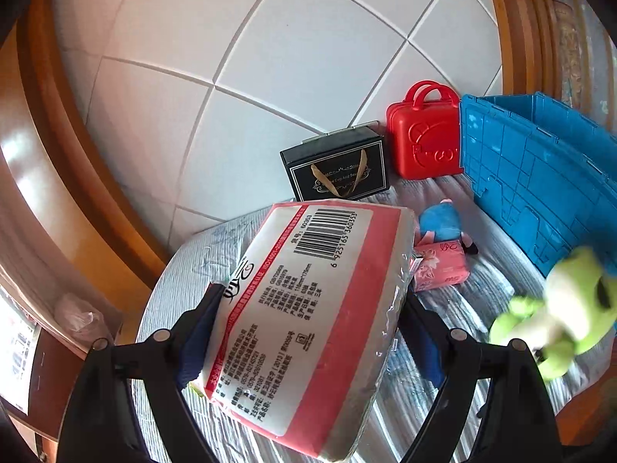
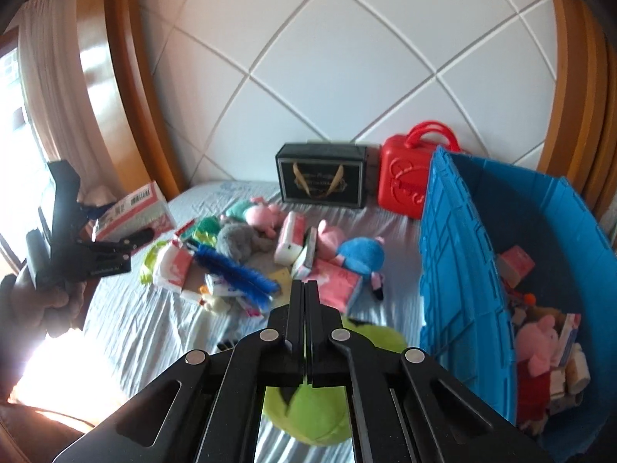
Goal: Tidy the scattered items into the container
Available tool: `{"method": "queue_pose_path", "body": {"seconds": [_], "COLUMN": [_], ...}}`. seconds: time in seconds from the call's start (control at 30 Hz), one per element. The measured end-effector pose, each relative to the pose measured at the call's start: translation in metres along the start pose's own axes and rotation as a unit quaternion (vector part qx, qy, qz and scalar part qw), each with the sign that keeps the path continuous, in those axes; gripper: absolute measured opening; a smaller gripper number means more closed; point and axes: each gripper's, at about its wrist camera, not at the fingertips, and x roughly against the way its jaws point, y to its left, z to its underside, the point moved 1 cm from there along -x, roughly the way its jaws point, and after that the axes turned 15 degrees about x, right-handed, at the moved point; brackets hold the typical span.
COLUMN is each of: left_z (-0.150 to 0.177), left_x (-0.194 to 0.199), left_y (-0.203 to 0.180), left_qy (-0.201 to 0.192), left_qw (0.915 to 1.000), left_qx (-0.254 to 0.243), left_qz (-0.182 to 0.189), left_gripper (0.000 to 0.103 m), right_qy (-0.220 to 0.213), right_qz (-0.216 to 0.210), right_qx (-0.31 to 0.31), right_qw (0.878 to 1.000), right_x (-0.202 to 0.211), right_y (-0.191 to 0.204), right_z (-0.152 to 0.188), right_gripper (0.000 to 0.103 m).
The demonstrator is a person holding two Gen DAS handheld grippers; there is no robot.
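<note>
My left gripper (image 1: 308, 308) is shut on a large red-and-white tissue pack (image 1: 304, 308) and holds it above the bed; both also show at the far left of the right wrist view (image 2: 133, 212). My right gripper (image 2: 304, 289) is shut on a green plush toy (image 2: 316, 405), which hangs under its fingers; the toy appears blurred in the left wrist view (image 1: 559, 308). The blue crate (image 2: 462, 270) stands open at the right and holds a pink pig plush (image 2: 540, 343) and small packs. A pile of plush toys, tissue packs and a blue brush (image 2: 235, 270) lies on the bed.
A black gift box (image 2: 322, 181) and a red toy suitcase (image 2: 405, 177) stand against the white padded headboard (image 2: 347, 58). A blue plush (image 1: 439, 223) and a pink tissue pack (image 1: 439, 266) lie beside the crate (image 1: 540, 177). A wooden frame curves around the headboard.
</note>
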Motion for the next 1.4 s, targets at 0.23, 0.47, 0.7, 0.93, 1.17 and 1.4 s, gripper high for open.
{"method": "queue_pose_path", "body": {"seconds": [0.23, 0.47, 0.7, 0.93, 1.17, 1.4], "left_z": [0.012, 0.022, 0.032, 0.036, 0.035, 0.033], "left_x": [0.002, -0.011, -0.035, -0.053, -0.054, -0.053], "left_y": [-0.013, -0.004, 0.003, 0.006, 0.012, 0.021], "left_qy": [0.014, 0.033, 0.052, 0.058, 0.058, 0.058], "left_qw": [0.9998, 0.9994, 0.9982, 0.9957, 0.9942, 0.9939], "left_qx": [0.009, 0.005, -0.028, -0.065, -0.083, -0.090], "left_qz": [-0.007, -0.008, 0.011, 0.031, 0.035, 0.027], "left_gripper": [0.086, 0.086, 0.086, 0.086, 0.086, 0.086], "right_qy": [0.053, 0.108, 0.179, 0.228, 0.255, 0.246], "right_qz": [-0.029, -0.017, -0.003, 0.028, 0.008, -0.012], "right_qx": [-0.008, -0.005, -0.041, -0.140, -0.226, -0.231], "right_qw": [0.998, 0.994, 0.983, 0.963, 0.940, 0.941], "right_x": [-0.029, -0.059, -0.086, -0.114, -0.165, -0.217], "right_y": [-0.012, -0.007, 0.016, 0.020, 0.018, 0.030], "right_z": [0.053, 0.109, 0.159, 0.212, 0.248, 0.237], "right_gripper": [0.021, 0.096, 0.103, 0.103, 0.103, 0.103]}}
